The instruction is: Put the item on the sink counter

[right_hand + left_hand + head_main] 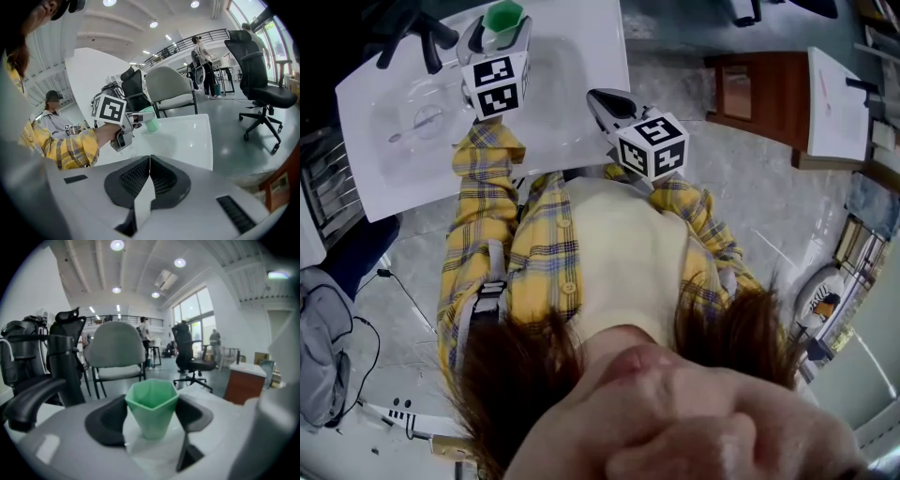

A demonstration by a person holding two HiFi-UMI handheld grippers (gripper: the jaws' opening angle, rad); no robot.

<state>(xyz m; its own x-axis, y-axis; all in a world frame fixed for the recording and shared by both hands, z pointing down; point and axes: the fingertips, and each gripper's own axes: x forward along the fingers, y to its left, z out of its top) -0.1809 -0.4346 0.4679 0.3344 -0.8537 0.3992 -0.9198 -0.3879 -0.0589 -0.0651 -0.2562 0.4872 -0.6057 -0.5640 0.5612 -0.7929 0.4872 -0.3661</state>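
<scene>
Left hand-held gripper (152,417) is clamped on the green cup (151,404), one jaw on each side. The cup is upright, long axis vertical, mouth up. It hangs over the white sink tabletop (581,84), beside the basin (422,122), with the faucet (28,404) to its left. Whether it touches the surface is unclear. Likely move: straight down, then release. Right hand-held gripper (149,180) is closed, empty, near the tabletop's edge and farther from the cup.

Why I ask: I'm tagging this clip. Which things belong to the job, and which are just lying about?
Job in hand:
green cup, held between the jaws of the left gripper
sink counter

Lying about:
right gripper, jaws shut on nothing
grey chair
black office chair
wooden cabinet
</scene>
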